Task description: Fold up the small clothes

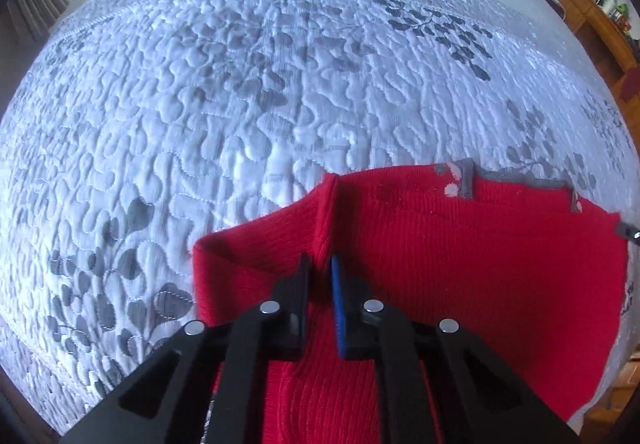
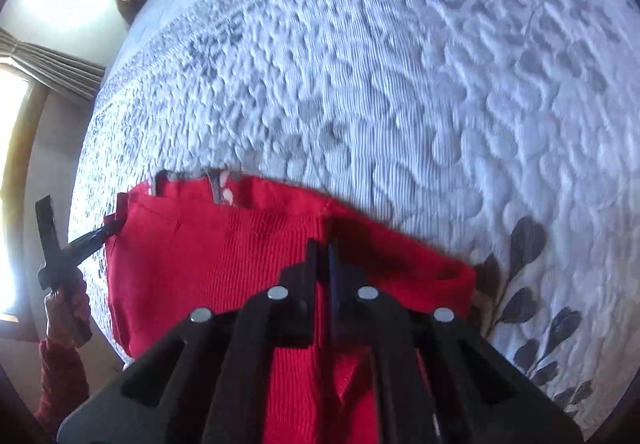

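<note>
Over quilt point(image 1: 240, 103): both hand-held grippers point(image 1: 320, 268) point(image 2: 322, 248) pinching red garment point(image 1: 460, 252); curtain point(image 2: 52, 63) only in right view.

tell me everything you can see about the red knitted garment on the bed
The red garment is a ribbed knit, soft and thick looking, with grey trim bearing pale spots along its far edge. It lies partly on the white quilted bedspread, its near part lifted toward the cameras. The left gripper and the right gripper each pinch a raised ridge of the fabric between their fingers, at opposite sides. A rolled fold shows at each gripped side.
</note>
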Demonstrator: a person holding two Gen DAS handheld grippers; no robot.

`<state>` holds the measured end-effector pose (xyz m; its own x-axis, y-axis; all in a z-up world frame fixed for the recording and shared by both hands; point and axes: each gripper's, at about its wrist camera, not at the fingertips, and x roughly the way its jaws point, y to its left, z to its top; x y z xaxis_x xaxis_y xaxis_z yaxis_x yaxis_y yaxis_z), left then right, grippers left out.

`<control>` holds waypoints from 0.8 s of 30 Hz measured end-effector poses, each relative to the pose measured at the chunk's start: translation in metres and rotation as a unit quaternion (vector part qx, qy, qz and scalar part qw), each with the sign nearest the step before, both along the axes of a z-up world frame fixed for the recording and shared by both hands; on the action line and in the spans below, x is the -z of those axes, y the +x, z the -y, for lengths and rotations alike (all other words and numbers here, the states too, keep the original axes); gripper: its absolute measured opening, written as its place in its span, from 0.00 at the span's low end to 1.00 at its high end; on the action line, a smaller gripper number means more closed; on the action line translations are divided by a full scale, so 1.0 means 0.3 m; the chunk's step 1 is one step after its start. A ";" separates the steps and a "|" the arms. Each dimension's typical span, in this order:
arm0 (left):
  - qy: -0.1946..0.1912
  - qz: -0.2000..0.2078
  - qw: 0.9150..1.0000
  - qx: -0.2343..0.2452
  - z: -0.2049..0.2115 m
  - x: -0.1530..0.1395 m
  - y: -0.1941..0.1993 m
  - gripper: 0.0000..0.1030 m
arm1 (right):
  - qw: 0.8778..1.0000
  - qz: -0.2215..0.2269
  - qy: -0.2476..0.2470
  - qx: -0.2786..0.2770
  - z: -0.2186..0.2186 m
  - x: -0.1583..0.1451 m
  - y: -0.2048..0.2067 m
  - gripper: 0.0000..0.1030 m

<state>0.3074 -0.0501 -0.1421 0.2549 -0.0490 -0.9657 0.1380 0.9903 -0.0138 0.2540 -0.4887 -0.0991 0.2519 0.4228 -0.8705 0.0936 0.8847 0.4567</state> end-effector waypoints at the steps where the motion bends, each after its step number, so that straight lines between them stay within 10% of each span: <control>1: 0.009 -0.002 1.000 -0.005 -0.004 0.009 0.005 0.09 | 1.000 -0.001 -0.005 0.009 0.011 -0.001 0.000 0.04; 8: 0.033 0.000 0.999 -0.011 -0.002 0.065 0.028 0.08 | 0.999 -0.026 -0.036 0.026 0.021 0.076 -0.010 0.05; 12: 0.047 0.019 0.999 -0.014 -0.001 -0.008 -0.025 0.16 | 0.999 -0.004 -0.035 0.035 0.035 -0.003 -0.084 0.35; 24: -0.039 0.020 0.998 0.046 0.219 -0.149 -0.312 0.29 | 0.997 -0.032 -0.045 0.048 0.024 -0.103 -0.472 0.60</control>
